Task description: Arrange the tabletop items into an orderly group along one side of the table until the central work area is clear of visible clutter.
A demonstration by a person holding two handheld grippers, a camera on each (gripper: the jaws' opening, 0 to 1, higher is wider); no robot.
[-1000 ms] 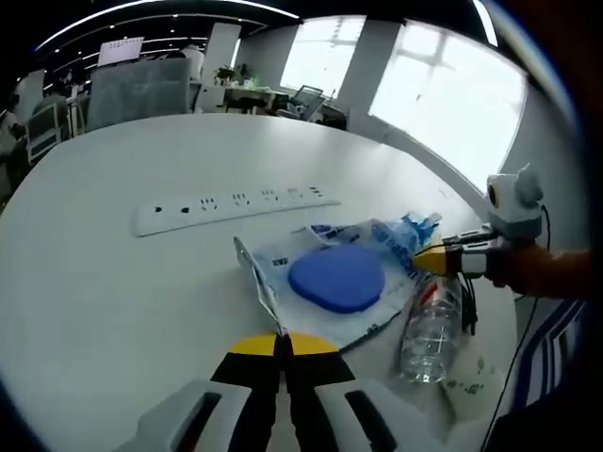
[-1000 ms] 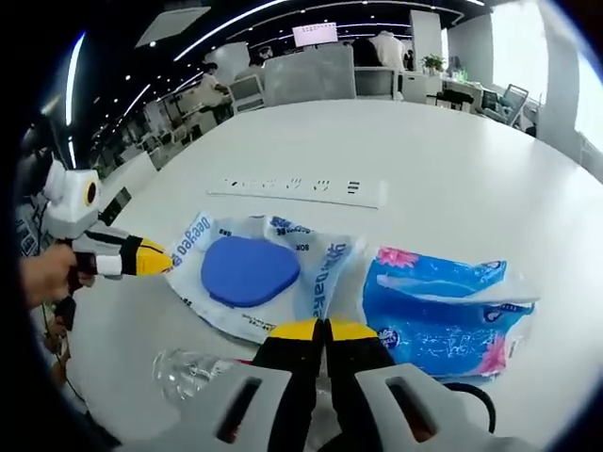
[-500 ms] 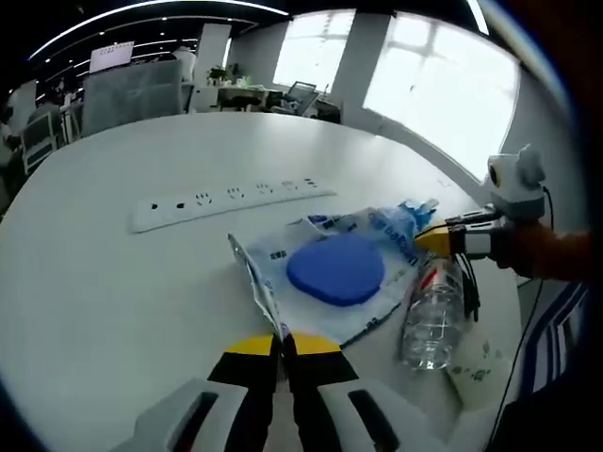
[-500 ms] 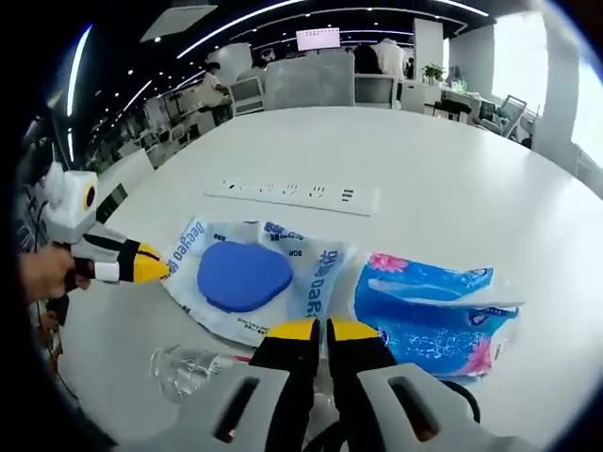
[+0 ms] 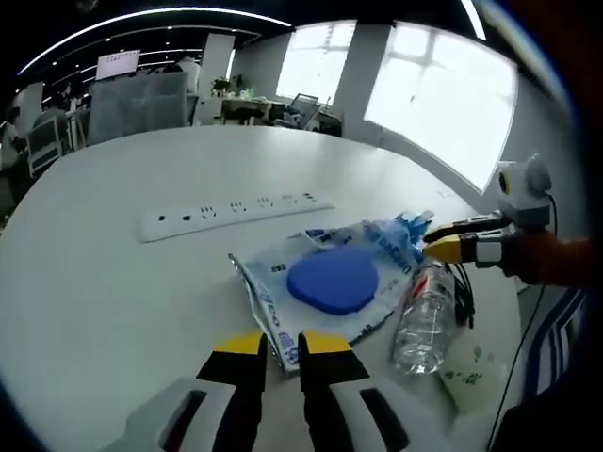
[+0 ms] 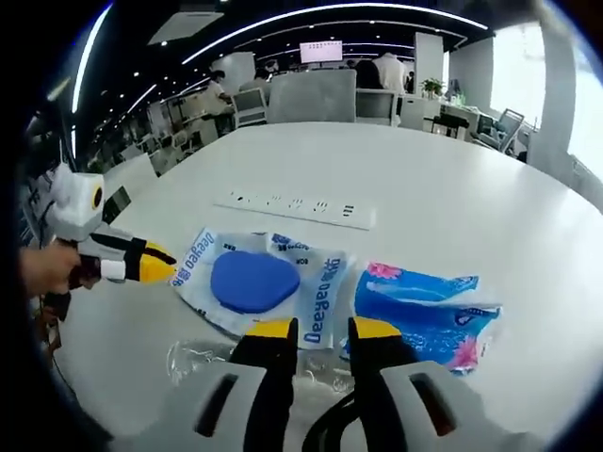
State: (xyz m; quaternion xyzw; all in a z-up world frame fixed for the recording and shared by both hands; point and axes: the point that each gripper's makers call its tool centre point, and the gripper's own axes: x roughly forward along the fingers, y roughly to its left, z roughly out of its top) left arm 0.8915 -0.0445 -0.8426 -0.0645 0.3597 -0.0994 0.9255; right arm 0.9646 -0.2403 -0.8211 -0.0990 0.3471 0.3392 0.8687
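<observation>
My left gripper (image 5: 278, 344), jaws apart, hovers at the near edge of the white packet with a blue disc (image 5: 332, 281), which lies at 12 o'clock. My right gripper (image 6: 317, 330), jaws likewise apart, is above the clear water bottle (image 6: 203, 356). The blue tissue pack (image 6: 424, 308) lies at its 1 o'clock. The power strip (image 5: 236, 208) is beyond the packet on the white table (image 5: 113, 282).
</observation>
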